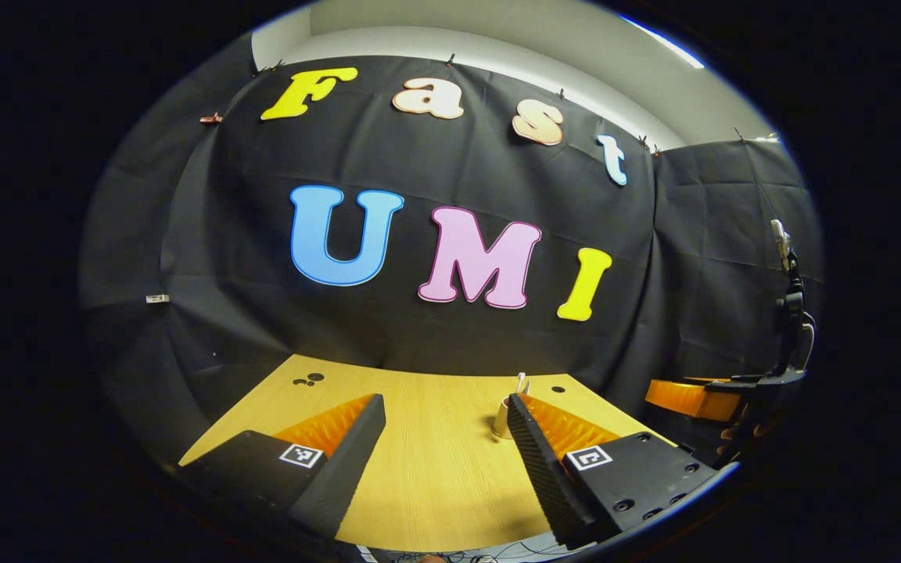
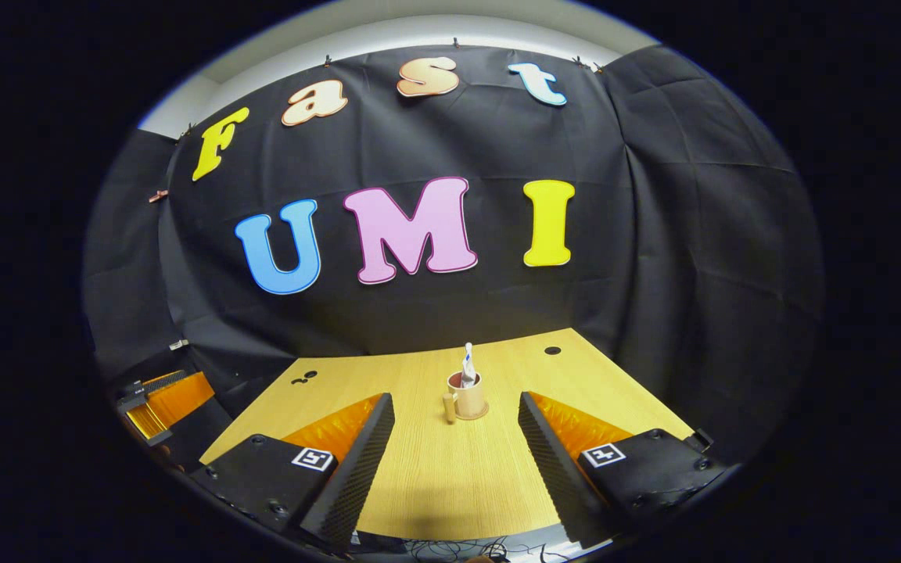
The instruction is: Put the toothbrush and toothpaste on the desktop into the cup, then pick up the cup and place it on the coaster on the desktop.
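The wooden desk point(image 2: 450, 477) spreads out beneath both grippers. The right gripper point(image 2: 454, 461) hangs above its near edge with jaws released and nothing between them. The left gripper point(image 1: 443, 461) hovers likewise, jaws spread and empty. Toward the far middle of the desk stands the cup point(image 2: 469, 397), upright on the coaster point(image 2: 471, 415) (handle turned leftward in the right gripper view). The toothpaste point(image 2: 467, 362) pokes up from the cup.
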Demonstrator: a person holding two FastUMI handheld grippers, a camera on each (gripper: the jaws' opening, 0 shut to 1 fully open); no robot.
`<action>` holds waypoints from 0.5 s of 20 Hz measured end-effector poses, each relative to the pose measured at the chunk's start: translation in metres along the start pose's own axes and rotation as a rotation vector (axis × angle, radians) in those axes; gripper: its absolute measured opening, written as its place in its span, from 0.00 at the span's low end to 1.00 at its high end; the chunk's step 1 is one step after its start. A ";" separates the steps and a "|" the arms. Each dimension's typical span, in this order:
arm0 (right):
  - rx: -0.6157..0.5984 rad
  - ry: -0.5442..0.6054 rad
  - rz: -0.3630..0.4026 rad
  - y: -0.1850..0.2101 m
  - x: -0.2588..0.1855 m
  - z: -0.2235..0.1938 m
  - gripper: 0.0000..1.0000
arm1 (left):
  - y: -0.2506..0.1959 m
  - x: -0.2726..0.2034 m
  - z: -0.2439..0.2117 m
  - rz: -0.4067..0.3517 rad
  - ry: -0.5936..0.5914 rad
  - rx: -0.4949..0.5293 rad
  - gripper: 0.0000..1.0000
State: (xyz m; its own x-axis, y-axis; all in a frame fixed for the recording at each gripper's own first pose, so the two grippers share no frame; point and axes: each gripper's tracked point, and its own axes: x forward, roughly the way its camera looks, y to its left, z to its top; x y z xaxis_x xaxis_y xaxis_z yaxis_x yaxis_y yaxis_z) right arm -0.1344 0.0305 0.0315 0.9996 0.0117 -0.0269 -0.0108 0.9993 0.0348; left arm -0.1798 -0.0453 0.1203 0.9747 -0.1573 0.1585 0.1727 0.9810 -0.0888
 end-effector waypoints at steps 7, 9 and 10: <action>-0.008 -0.012 0.008 0.003 0.000 0.003 0.98 | -0.005 0.000 0.001 -0.005 -0.006 0.007 0.97; -0.014 -0.010 0.009 0.002 0.000 0.001 0.98 | -0.004 0.000 -0.001 -0.004 -0.003 0.000 0.97; -0.017 -0.007 0.010 0.003 0.002 0.000 0.98 | -0.003 0.002 -0.004 0.000 0.001 -0.006 0.97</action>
State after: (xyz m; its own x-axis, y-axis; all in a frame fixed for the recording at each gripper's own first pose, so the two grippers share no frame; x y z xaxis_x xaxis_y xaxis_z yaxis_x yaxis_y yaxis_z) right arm -0.1325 0.0337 0.0313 0.9996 0.0211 -0.0192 -0.0208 0.9996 0.0180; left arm -0.1775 -0.0486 0.1173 0.9749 -0.1576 0.1571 0.1737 0.9802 -0.0945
